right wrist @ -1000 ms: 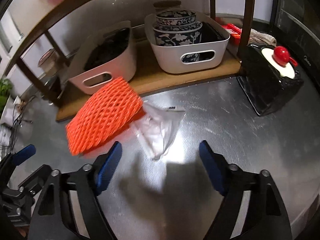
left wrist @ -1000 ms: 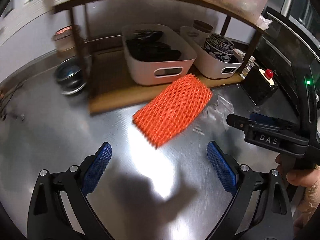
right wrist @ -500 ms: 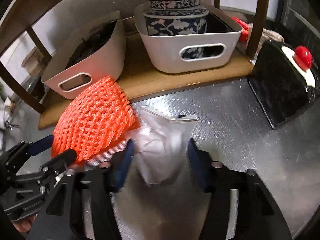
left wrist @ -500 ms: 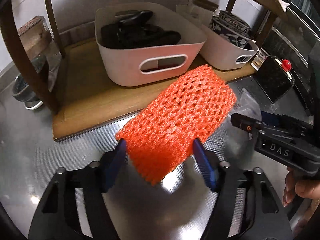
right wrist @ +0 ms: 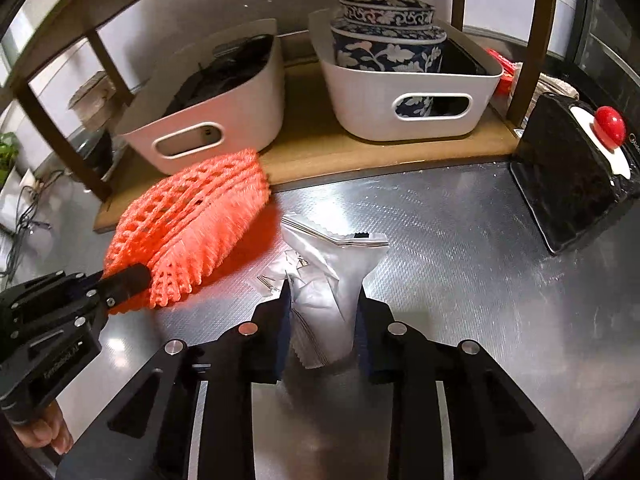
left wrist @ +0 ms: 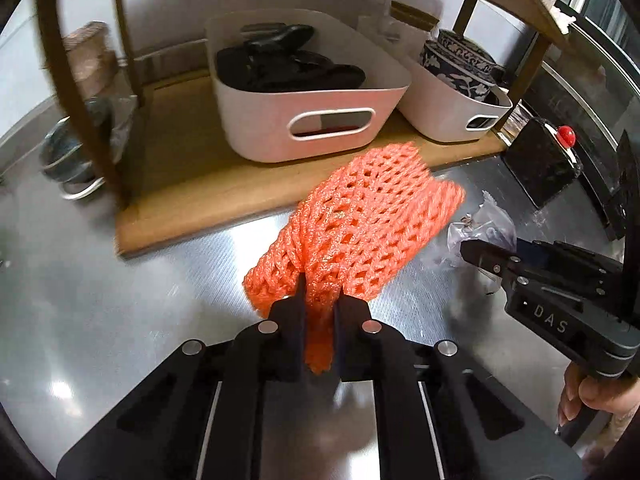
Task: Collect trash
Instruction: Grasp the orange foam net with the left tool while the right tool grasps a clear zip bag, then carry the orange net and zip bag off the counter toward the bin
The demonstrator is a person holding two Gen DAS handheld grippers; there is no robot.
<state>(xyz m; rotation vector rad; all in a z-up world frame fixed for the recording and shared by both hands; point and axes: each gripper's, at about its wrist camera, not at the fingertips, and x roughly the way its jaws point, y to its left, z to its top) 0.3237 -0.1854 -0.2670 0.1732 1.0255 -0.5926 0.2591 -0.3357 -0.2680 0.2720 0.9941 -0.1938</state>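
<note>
The right gripper has just been closing, and a crumpled clear plastic bag is pinched between its jaws on the steel counter. At left, an orange foam net is clamped by the left gripper.

Bright overhead glare on steel counter, fisheye-bent edges, slight motion blur
</note>
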